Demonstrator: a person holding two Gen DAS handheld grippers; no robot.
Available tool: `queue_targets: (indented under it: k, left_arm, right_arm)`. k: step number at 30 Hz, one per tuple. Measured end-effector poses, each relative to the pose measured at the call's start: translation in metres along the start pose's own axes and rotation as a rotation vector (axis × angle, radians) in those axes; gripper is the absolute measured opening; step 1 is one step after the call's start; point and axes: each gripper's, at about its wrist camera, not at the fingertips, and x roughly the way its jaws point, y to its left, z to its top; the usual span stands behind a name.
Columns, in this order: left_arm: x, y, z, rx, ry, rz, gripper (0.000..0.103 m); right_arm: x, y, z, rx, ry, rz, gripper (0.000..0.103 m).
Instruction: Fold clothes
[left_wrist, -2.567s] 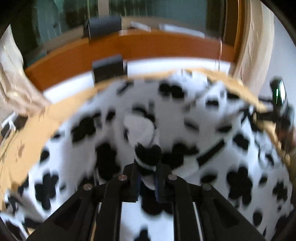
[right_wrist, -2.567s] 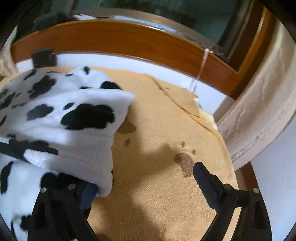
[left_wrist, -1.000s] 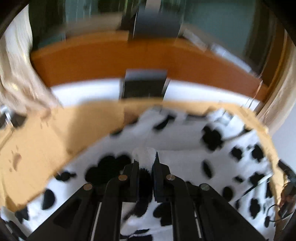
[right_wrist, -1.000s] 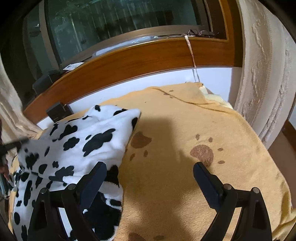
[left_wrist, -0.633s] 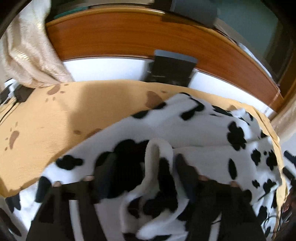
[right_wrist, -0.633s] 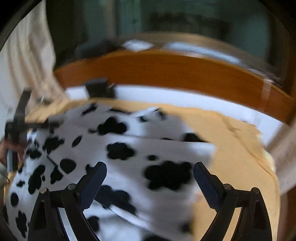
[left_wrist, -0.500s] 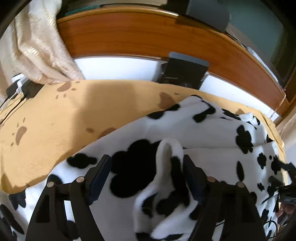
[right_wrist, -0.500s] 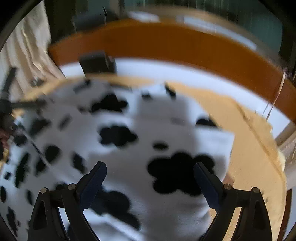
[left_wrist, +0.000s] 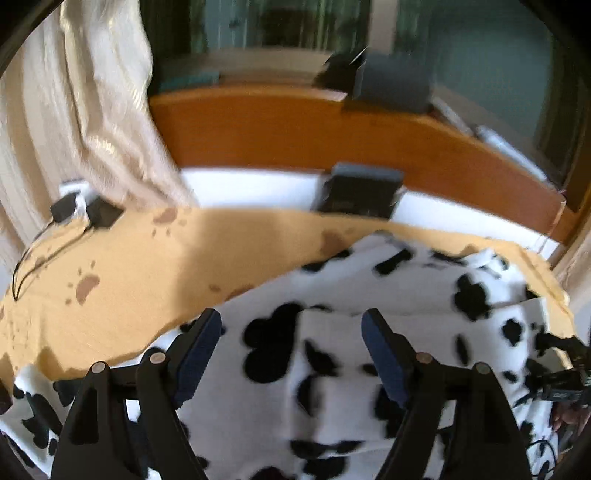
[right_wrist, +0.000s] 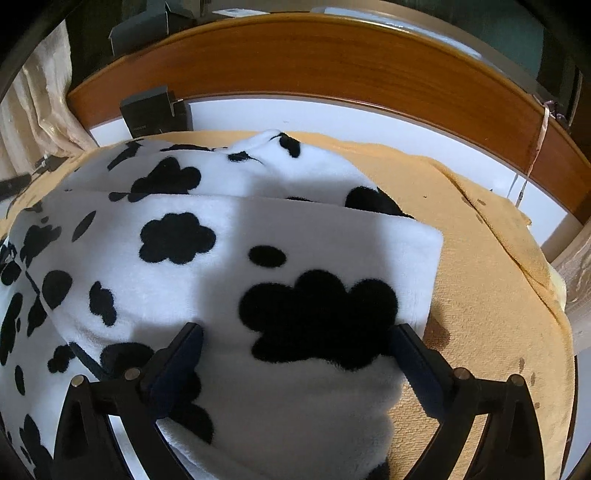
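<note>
A white fleece garment with black cloud-shaped spots (left_wrist: 369, 295) (right_wrist: 229, 258) lies folded over itself on a tan blanket. My left gripper (left_wrist: 291, 332) hovers over its left part, open, nothing between its blue-padded fingers. Above the folded right end, near the fold's corner (right_wrist: 432, 236), my right gripper (right_wrist: 295, 343) stands open, its fingers spread to either side of a large black spot. The other gripper shows at the right edge of the left wrist view.
The tan blanket with brown paw prints (left_wrist: 129, 273) (right_wrist: 487, 266) covers the bed. A wooden headboard (right_wrist: 332, 62) runs along the back with a dark box (left_wrist: 360, 192) (right_wrist: 147, 114) against it. Cream curtain (left_wrist: 81, 110) and black chargers with cables (left_wrist: 88, 214) sit at left.
My left gripper opened and let go of the fleece fold it pinched. The released flap now lies flat. My right gripper, open throughout, swung left over the folded end.
</note>
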Motion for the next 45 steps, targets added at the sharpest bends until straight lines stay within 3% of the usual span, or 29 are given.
queue_targets:
  k: [4, 5, 11, 18, 23, 28, 32, 40, 42, 45]
  left_arm:
    - [0.015, -0.033, -0.005, 0.055, 0.072, -0.170, 0.083]
    - [0.023, -0.040, -0.008, 0.066, 0.096, -0.182, 0.083]
    - [0.068, -0.040, -0.033, 0.085, 0.194, -0.117, 0.083]
    - [0.073, -0.039, -0.041, 0.175, 0.168, -0.099, 0.083]
    - [0.064, -0.036, -0.043, 0.139, 0.151, -0.111, 0.083]
    - [0.028, -0.023, -0.050, -0.004, 0.125, -0.132, 0.083]
    - [-0.012, 0.011, -0.070, -0.188, 0.099, -0.131, 0.084]
    - [-0.093, 0.130, -0.122, -0.659, 0.005, -0.110, 0.084]
    - [-0.111, 0.166, -0.135, -0.820, -0.024, -0.125, 0.084]
    - [-0.114, 0.190, -0.141, -0.926, -0.042, -0.129, 0.084]
  right_arm:
    - [-0.003, -0.001, 0.000, 0.001, -0.012, -0.001, 0.102]
    - [-0.004, -0.001, 0.000, 0.001, -0.014, 0.000, 0.102]
    - [-0.005, 0.000, -0.003, -0.003, -0.021, 0.007, 0.102]
    - [-0.004, 0.001, -0.003, -0.005, -0.023, 0.009, 0.102]
    - [-0.002, 0.002, -0.002, -0.005, -0.023, 0.011, 0.102]
    - [0.000, 0.004, -0.001, -0.005, -0.024, 0.012, 0.102]
    - [0.000, 0.004, -0.001, -0.004, -0.025, 0.014, 0.102]
    - [-0.001, 0.004, -0.001, -0.003, -0.026, 0.017, 0.102]
    - [0.000, 0.005, -0.001, -0.003, -0.026, 0.017, 0.102]
    - [0.000, 0.005, 0.000, -0.003, -0.026, 0.017, 0.102]
